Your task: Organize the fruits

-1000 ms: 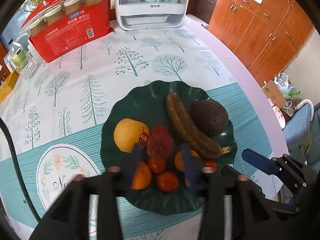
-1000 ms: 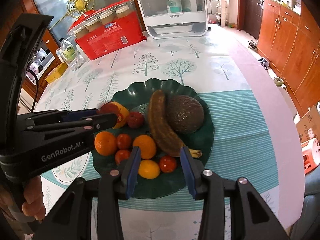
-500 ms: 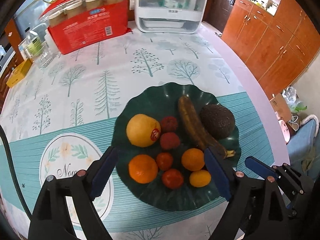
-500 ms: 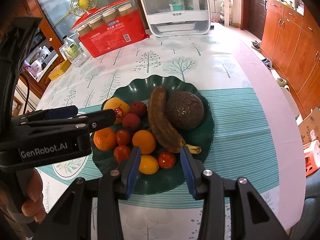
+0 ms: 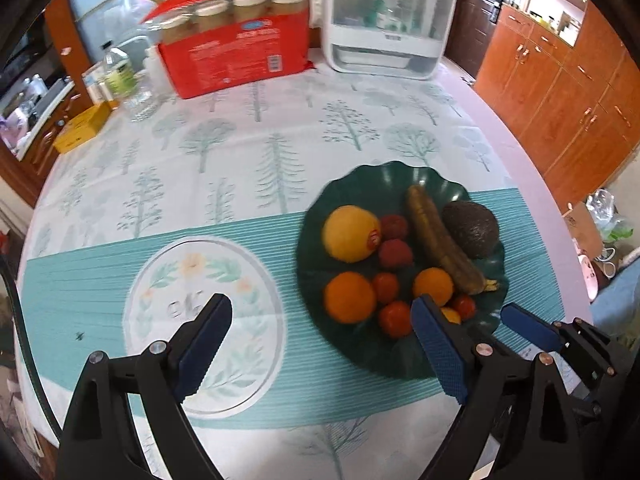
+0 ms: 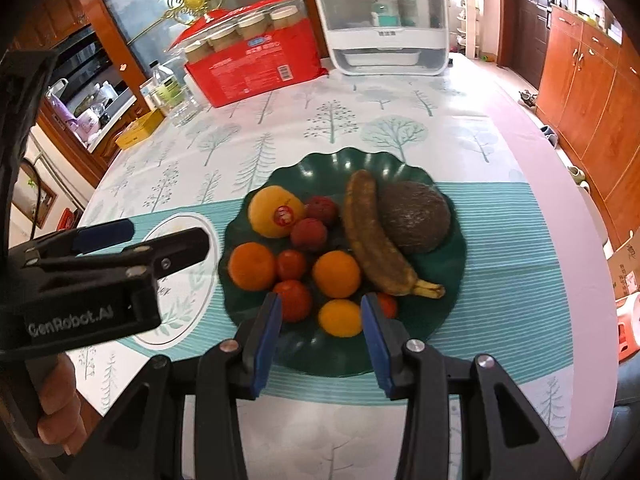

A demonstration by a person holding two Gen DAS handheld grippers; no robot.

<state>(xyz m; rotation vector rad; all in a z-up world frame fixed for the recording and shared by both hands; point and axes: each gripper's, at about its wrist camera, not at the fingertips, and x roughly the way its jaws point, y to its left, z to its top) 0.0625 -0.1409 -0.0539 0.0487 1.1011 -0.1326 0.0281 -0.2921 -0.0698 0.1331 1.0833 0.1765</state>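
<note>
A dark green scalloped plate (image 6: 448, 264) (image 5: 360, 188) holds a brown banana (image 6: 370, 236), an avocado (image 6: 416, 218), a yellow stickered fruit (image 6: 274, 212), two red lychees (image 6: 308, 234), oranges (image 6: 252, 266), tomatoes (image 6: 294, 300) and a small yellow fruit (image 6: 340, 318). My left gripper (image 5: 320, 344) is open and empty, left of the plate over the tablecloth. It also shows in the right wrist view (image 6: 152, 240). My right gripper (image 6: 322, 332) is open and empty at the plate's near edge, its jaws either side of the small yellow fruit.
A red carton of jars (image 6: 256, 60) and a white appliance (image 6: 380, 20) stand at the table's far end. Bottles (image 6: 168, 88) and a yellow box (image 6: 138, 132) sit far left. The table edge curves along the right, with wooden cabinets (image 6: 588, 80) beyond.
My left gripper let go of a red lychee onto the plate, opened wide, and drew back to the left off the plate. My right gripper stayed open and barely moved.
</note>
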